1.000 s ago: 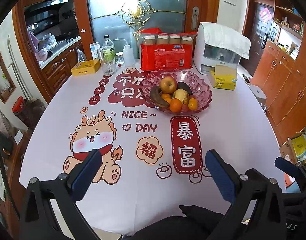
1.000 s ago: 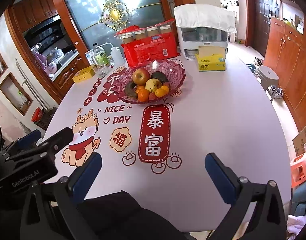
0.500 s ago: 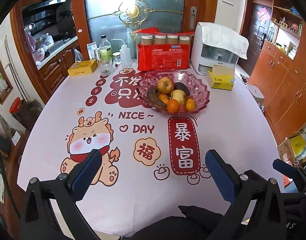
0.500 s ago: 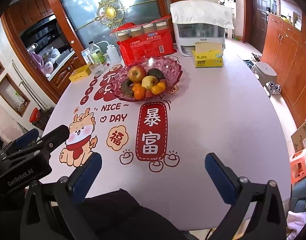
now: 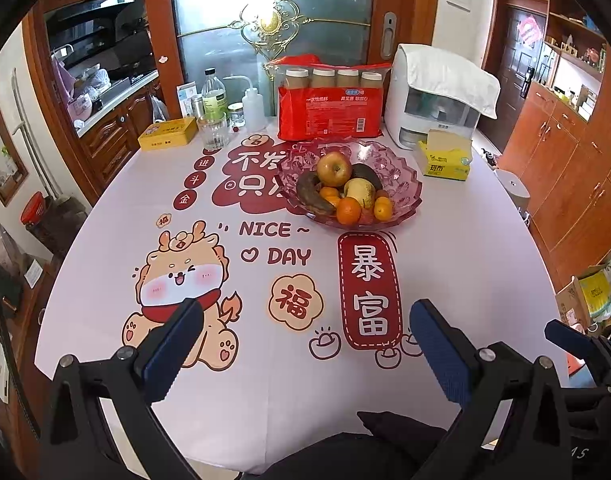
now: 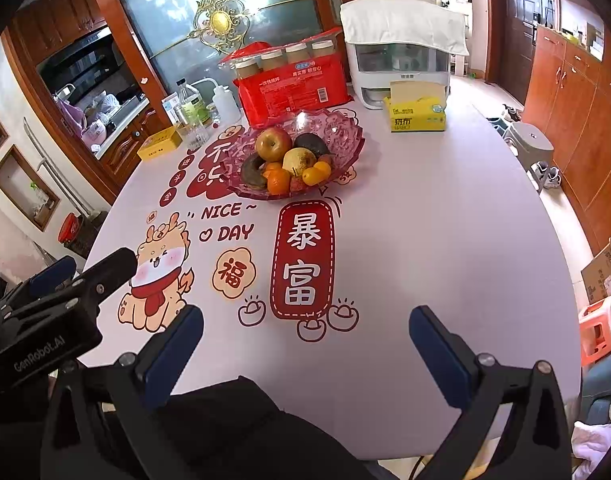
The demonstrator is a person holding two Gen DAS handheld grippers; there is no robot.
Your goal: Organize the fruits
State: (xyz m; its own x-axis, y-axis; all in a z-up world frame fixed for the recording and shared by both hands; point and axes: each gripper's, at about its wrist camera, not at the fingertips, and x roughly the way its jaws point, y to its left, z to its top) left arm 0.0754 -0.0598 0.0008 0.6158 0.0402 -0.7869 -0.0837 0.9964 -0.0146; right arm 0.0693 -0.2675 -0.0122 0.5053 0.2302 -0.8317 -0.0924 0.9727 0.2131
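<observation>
Both grippers hover at table [image 5: 465, 248] near edge, 6 o'clock. Left gripper [image 5: 301, 344] jaws wide apart, nothing held; right gripper [image 6: 305, 344] same, empty. Bowl [image 5: 401, 168] w/ fruit sits well apart at 12 o'clock: apple [image 5: 334, 168], banana [image 5: 311, 196], oranges [image 5: 348, 211]. Behind it, red pack [image 5: 329, 114], tissue box [image 5: 445, 158].

I read both views as bright and evenly lit, daylight glowing through the frosted glass door [image 5: 273, 36], soft shadows on the tablecloth [image 6: 425, 220], glare on the glass bowl [image 6: 301, 120], heavy fisheye bending, black vignetted corners, focus sharp.
</observation>
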